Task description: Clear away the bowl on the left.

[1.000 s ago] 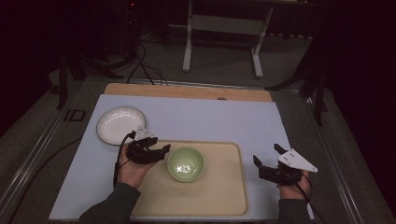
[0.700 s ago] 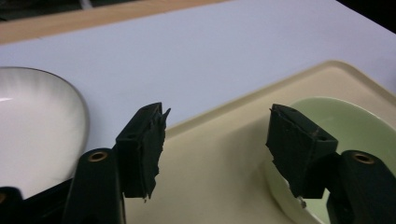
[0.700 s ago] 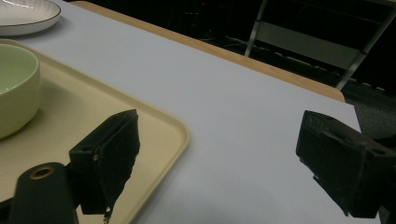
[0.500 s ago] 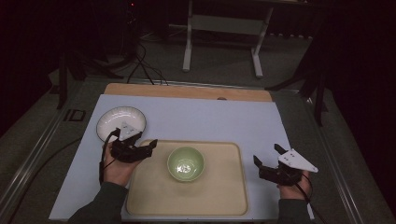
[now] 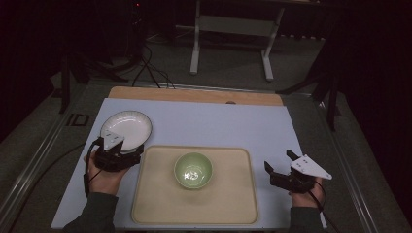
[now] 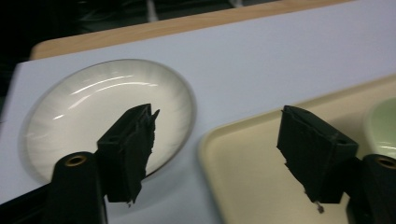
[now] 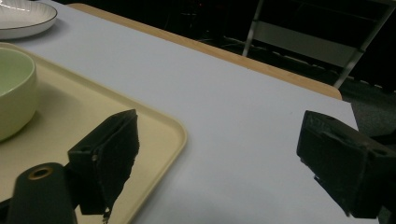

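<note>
A pale green bowl (image 5: 193, 170) stands upright in the middle of a cream tray (image 5: 160, 204). To the tray's back left, a white ribbed plate (image 5: 127, 126) lies on the mat. My left gripper (image 5: 121, 146) hovers at the plate's near rim, by the tray's left corner. Its jaws have just been opening and hold nothing. In the left gripper view, the left gripper (image 6: 219, 123) spans the plate (image 6: 93, 102) and the tray (image 6: 243, 158), with the bowl (image 6: 383, 126) at the right edge. My right gripper (image 5: 278, 161) stands open and empty to the right of the tray.
A pale mat (image 5: 218, 126) covers the table, with a wooden strip (image 5: 194, 94) along the back edge. Beyond it stand a metal frame (image 5: 233, 29) and floor cables (image 5: 145, 68). The right gripper view shows the right gripper (image 7: 219, 126), bowl (image 7: 14, 88), tray (image 7: 93, 116) and plate (image 7: 23, 16).
My left hand has drawn away from the bowl, going left to the plate's near rim, and its jaws have spread wider. The right hand has stayed still.
</note>
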### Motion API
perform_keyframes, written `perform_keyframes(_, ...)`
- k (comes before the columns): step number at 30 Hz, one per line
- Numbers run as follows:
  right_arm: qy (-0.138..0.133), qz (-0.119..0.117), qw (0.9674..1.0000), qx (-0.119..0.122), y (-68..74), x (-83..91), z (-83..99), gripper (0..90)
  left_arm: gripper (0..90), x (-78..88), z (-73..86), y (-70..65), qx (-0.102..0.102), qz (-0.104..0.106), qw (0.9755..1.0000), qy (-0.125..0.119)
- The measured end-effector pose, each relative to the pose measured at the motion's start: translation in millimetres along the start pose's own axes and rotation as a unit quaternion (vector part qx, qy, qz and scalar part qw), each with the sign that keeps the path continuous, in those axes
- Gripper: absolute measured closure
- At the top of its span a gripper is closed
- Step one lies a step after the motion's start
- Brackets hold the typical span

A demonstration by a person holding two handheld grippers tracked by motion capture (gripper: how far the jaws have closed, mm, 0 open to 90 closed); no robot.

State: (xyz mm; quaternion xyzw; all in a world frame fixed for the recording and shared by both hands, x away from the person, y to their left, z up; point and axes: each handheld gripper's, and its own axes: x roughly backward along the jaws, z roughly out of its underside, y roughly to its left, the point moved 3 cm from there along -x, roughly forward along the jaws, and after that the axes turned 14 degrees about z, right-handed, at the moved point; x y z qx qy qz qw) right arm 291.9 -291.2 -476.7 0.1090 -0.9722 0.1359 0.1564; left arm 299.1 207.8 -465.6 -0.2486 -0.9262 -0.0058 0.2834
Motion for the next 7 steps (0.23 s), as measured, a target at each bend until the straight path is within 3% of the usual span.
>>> perform_keyframes(1, 0.0, 0.0, 1.0, -0.001, -0.2, 0.0, 0.1, 12.1, 25.1, 0.0, 0.0, 0.0, 0.0, 0.0, 1.0, 0.0)
perform_keyframes(2, 0.001, 0.0, 1.0, -0.002, -0.4, -0.1, 0.3, 12.1, 22.1, 5.1, 4.7, 9.0, 0.019, -0.014, 0.9997, -0.007)
perform_keyframes(4, 0.001, 0.0, 1.0, 0.0, -0.2, -0.4, 0.4, 12.1, 18.8, 6.9, 7.0, 14.1, 0.034, -0.022, 0.9991, -0.014)
perform_keyframes(7, 0.0, 0.0, 1.0, -0.001, -0.1, -0.5, 0.4, 12.1, 17.2, 9.4, 9.9, 20.1, 0.043, -0.038, 0.9981, -0.021)
